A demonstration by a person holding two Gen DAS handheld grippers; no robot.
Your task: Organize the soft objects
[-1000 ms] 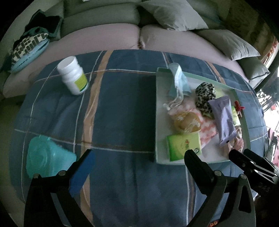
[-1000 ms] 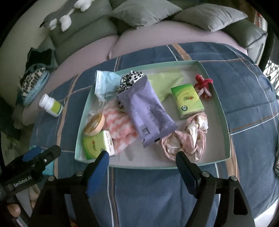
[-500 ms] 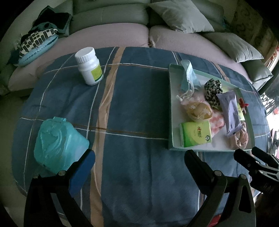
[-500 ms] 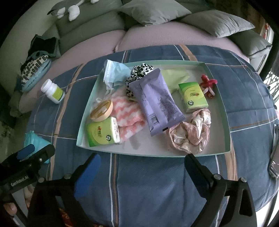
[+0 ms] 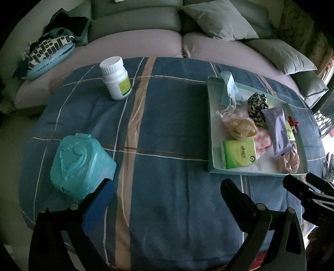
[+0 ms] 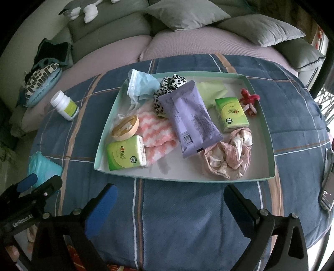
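Observation:
A pale green tray (image 6: 269, 143) lies on a blue plaid cloth (image 6: 179, 208). In it are a blue face mask (image 6: 139, 85), a leopard scrunchie (image 6: 169, 83), a purple packet (image 6: 187, 116), two green tissue packs (image 6: 125, 154) (image 6: 231, 112), a pink-white sock (image 6: 156, 133), a pink crumpled cloth (image 6: 227, 158), a round tan tin (image 6: 125, 127) and a red hair tie (image 6: 250, 100). The tray also shows in the left wrist view (image 5: 210, 125). My left gripper (image 5: 167, 191) is open and empty over the cloth. My right gripper (image 6: 171, 198) is open and empty before the tray's near edge.
A white pill bottle (image 5: 115, 78) stands at the cloth's far left. A teal wipes pack (image 5: 81, 164) lies at the near left, by my left finger. Sofa cushions (image 6: 187, 14) lie behind. A phone-like object (image 6: 328, 187) sits at the right edge.
Both grippers have pulled back from the tray toward the near edge. The left view has swung left, so the wipes pack looms larger. Both stay open and empty.

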